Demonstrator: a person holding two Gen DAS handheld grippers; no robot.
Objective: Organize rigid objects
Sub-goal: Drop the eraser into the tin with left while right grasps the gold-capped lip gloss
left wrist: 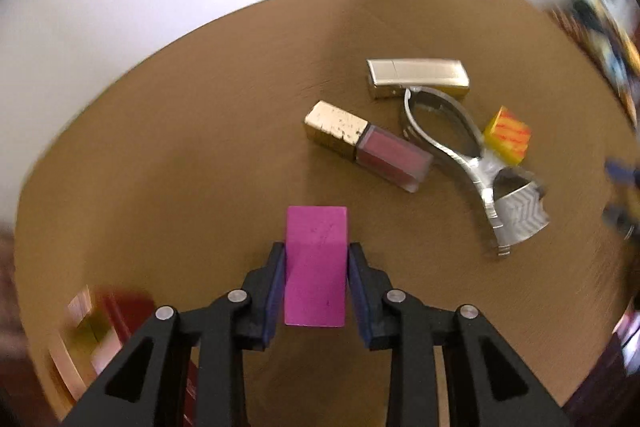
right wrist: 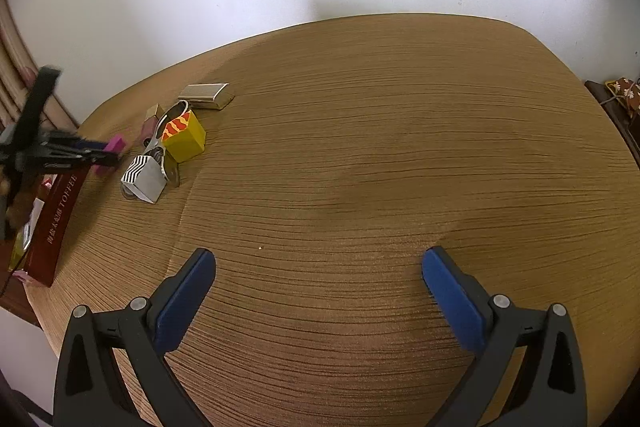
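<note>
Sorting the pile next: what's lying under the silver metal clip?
The silver metal clip rests partly on the gold case, with the yellow block beside it. Anything beneath its middle is hidden.

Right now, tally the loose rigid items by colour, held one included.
Magenta: 1, the magenta rectangular block held in the left gripper
Gold: 2, gold metal case, gold-capped pink lip-gloss tube
Silver: 1, silver metal clip tool
Yellow: 1, yellow-orange striped cube
Total: 5

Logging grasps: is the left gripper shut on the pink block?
Yes. The left gripper is shut on the pink block; both fingers press its sides.
</note>
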